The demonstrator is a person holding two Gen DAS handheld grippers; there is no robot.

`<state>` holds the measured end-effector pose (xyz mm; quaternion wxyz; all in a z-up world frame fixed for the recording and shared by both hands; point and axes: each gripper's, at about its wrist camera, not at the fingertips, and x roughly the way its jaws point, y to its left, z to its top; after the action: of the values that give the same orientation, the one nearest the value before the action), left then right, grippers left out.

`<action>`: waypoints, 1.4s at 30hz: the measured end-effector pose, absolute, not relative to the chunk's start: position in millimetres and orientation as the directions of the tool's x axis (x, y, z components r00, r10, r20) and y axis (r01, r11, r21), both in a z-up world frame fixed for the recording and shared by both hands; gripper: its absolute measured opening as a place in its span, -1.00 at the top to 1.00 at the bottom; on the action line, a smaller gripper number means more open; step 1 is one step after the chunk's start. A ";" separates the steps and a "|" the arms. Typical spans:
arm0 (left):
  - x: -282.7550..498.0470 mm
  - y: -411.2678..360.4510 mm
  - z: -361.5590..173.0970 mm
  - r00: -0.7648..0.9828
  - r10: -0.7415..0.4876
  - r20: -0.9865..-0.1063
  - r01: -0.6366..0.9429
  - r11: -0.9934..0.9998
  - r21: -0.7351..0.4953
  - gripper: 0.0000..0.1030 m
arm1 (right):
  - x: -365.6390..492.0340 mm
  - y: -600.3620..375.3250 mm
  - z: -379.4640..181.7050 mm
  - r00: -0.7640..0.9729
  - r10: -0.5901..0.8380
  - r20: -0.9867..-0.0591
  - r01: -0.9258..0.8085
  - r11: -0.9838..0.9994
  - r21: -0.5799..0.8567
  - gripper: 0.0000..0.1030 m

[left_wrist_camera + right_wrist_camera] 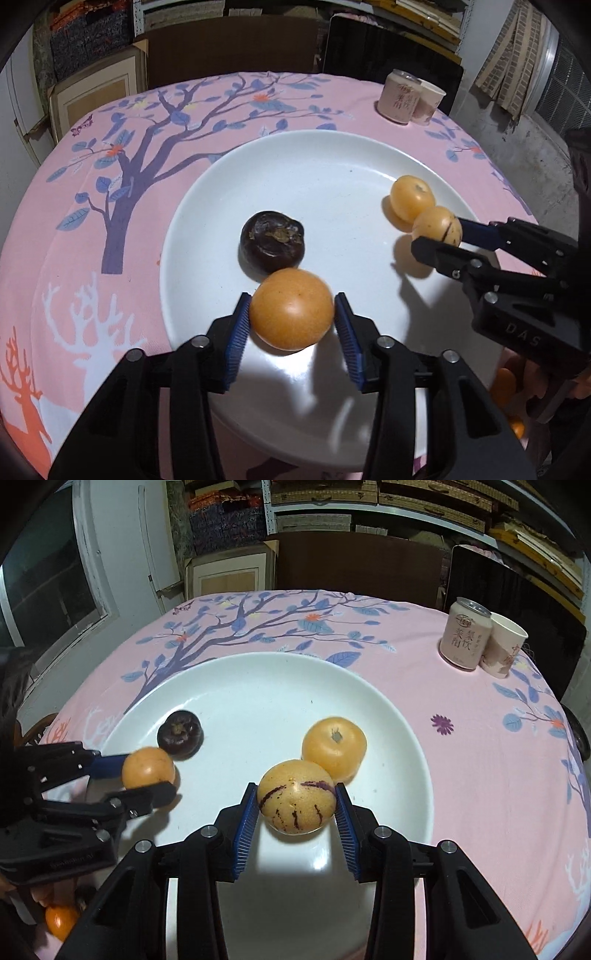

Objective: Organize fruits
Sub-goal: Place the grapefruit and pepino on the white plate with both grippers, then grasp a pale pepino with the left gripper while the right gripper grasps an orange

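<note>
Plate (295, 158) lies under the left gripper (292, 319), whose pads flank an orange fruit (291, 314); whether they press it I cannot tell; a dark fruit (272, 242) sits just beyond. Right wrist view: right gripper (296, 805) brackets a purple-streaked yellow fruit (295, 801), grip likewise unclear, a plain yellow fruit (334, 747) just beyond.

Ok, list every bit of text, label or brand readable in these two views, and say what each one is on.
"DAS": raised letters on the black body of the right gripper.
Pink drink can: vertical Chinese characters under a round logo, too small to read reliably.
Paper cup: a faint reddish mark, unreadable.
Left gripper: faint embossed lettering on its body, too blurred to read.
Nothing else carries text.
</note>
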<state>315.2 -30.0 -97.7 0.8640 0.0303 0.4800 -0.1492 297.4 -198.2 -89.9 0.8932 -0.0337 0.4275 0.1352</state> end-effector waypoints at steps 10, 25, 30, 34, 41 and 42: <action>257.6 2.8 -44.3 0.597 -0.295 -0.746 0.278 0.948 -0.153 -0.34 | 244.8 -215.6 -39.9 0.685 0.226 -0.692 -0.253 0.965 0.065 -0.16; 46.8 6.0 -88.5 0.545 -0.295 -0.785 0.438 0.898 -0.033 -0.42 | 48.2 -263.5 -72.2 0.680 0.281 -0.677 -0.252 0.957 0.144 -0.30; 33.1 -11.4 -110.2 0.517 -0.272 -0.812 0.457 0.889 -0.007 -0.42 | 31.0 -259.3 -83.1 0.661 0.294 -0.690 -0.249 0.954 0.168 -0.30; 36.1 -16.5 -118.0 0.539 -0.235 -0.809 0.422 0.906 0.018 0.04 | 18.1 -252.4 -84.2 0.663 0.299 -0.686 -0.272 0.950 0.151 -0.30; 21.2 -15.4 -111.2 0.554 -0.295 -0.779 0.449 0.893 -0.019 0.27 | 3.1 -233.9 -89.9 0.631 0.347 -0.694 -0.376 0.919 0.118 -0.30; 19.7 -13.1 -110.7 0.554 -0.299 -0.777 0.444 0.895 -0.027 0.27 | 1.7 -229.7 -90.9 0.613 0.375 -0.696 -0.405 0.905 0.130 -0.30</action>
<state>19.7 -13.1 -110.7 0.8773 0.0862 0.4218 -0.2119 1.7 -229.7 -90.9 0.8978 -0.0201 0.3825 0.2173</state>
